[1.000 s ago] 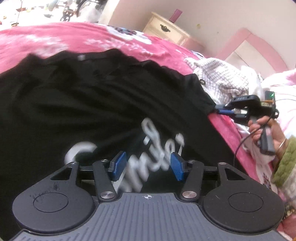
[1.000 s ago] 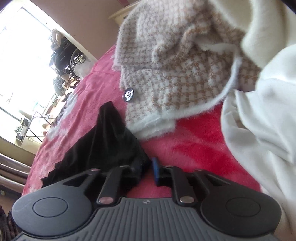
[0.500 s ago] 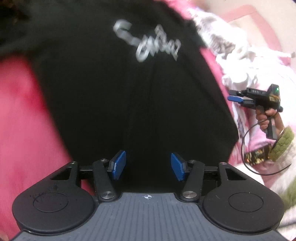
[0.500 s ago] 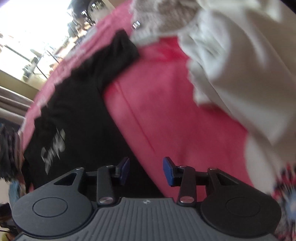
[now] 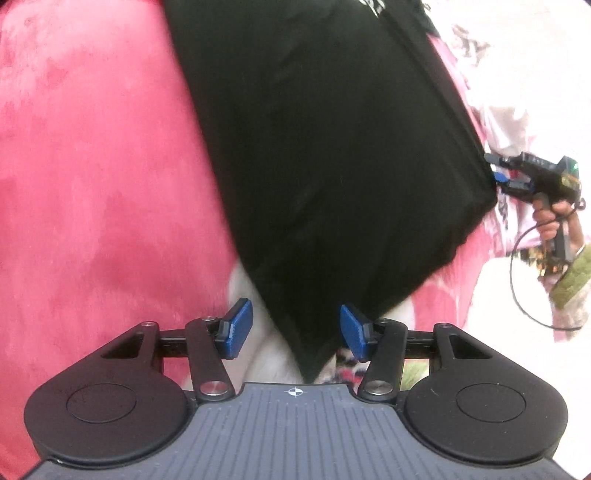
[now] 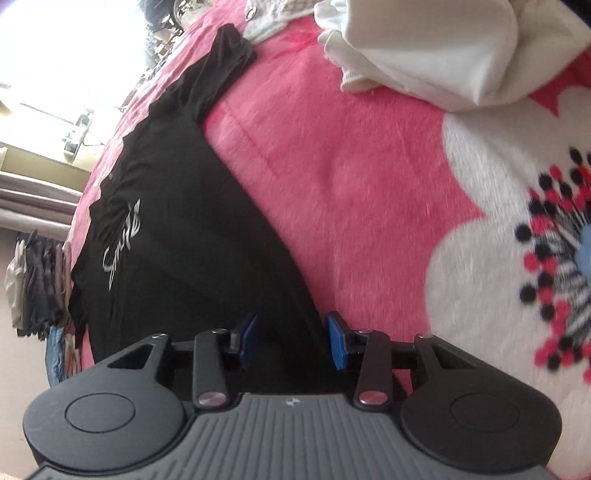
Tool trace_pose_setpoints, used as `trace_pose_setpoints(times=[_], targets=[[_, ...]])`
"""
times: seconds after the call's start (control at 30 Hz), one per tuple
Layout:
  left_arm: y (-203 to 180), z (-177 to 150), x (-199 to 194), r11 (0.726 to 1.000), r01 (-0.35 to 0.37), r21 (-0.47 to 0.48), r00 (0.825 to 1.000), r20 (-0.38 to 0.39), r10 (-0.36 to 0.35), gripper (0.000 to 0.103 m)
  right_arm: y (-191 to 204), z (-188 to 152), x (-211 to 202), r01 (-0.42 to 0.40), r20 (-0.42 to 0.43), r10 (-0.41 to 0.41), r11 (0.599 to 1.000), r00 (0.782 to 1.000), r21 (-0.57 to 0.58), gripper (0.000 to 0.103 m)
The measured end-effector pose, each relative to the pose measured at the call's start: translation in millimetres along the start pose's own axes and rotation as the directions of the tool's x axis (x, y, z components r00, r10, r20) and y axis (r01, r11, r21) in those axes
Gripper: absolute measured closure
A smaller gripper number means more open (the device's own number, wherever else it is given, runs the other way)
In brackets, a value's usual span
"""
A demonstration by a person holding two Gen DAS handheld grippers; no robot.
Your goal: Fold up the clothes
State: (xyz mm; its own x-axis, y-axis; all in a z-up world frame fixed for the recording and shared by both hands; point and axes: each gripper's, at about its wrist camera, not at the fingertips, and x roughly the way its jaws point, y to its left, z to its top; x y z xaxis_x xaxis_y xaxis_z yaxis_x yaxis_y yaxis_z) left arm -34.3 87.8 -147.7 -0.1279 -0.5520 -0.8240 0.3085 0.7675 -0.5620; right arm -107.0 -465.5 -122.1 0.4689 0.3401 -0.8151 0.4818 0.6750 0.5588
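Observation:
A black T-shirt [image 5: 332,166] with silver lettering [image 6: 122,240] lies flat on a pink blanket [image 5: 92,166]. My left gripper [image 5: 295,330] is open. One bottom corner of the shirt lies between its blue pads [image 5: 240,326], and they do not press on it. My right gripper [image 6: 291,339] is also open, with the shirt's side edge near the hem between its pads. In the left wrist view, the right gripper [image 5: 496,177] sits at the shirt's other bottom corner, held by a hand [image 5: 550,221].
A white garment [image 6: 424,48] and a houndstooth knit [image 6: 273,14] lie bunched beyond the shirt's sleeve. A stack of folded clothes [image 6: 37,288] sits past the shirt's far side. The blanket carries a white flower print [image 6: 554,240].
Both grippers have travelled from the shirt's chest and sleeve down to its hem corners. The right gripper has come off the black sleeve, and its jaws now stand wider.

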Motion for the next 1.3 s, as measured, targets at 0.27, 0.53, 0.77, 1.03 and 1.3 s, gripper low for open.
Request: trace_pose_setpoints(times=[0.27,0.53,0.77,1.03,1.3], targets=[[-3,-15,12,0.999,0.034,0.002,0.999,0.028,-0.034,0.05,-3,-19,-1,-0.03,-0.005,0.03,0.999,1.0,0.012,0.061],[-10,-17,14,0.997,0.068,0.022,0.997,0.043,-0.069,0.082,-4,-25,-3,-0.045,0.009,0.045,0.999,0.999,0.007,0.068],[-12,-14,18,1.0,0.0,0.016,1.0,0.026,-0.001,0.103,-10,-31,-2,-0.047,0.03,0.047,0.999,0.998,0.007,0.092],[-22,-15,-35,0.994,-0.032,0.108,0.997,-0.067,0.039,0.103,17,-38,-27,0.018,0.038,-0.016,0.998,0.999,-0.059,0.099],[-14,-13,-46,0.989,-0.072,0.131,0.987,-0.136,0.09,0.103,31,-50,-27,0.066,-0.059,-0.073,0.992,0.996,-0.105,0.099]])
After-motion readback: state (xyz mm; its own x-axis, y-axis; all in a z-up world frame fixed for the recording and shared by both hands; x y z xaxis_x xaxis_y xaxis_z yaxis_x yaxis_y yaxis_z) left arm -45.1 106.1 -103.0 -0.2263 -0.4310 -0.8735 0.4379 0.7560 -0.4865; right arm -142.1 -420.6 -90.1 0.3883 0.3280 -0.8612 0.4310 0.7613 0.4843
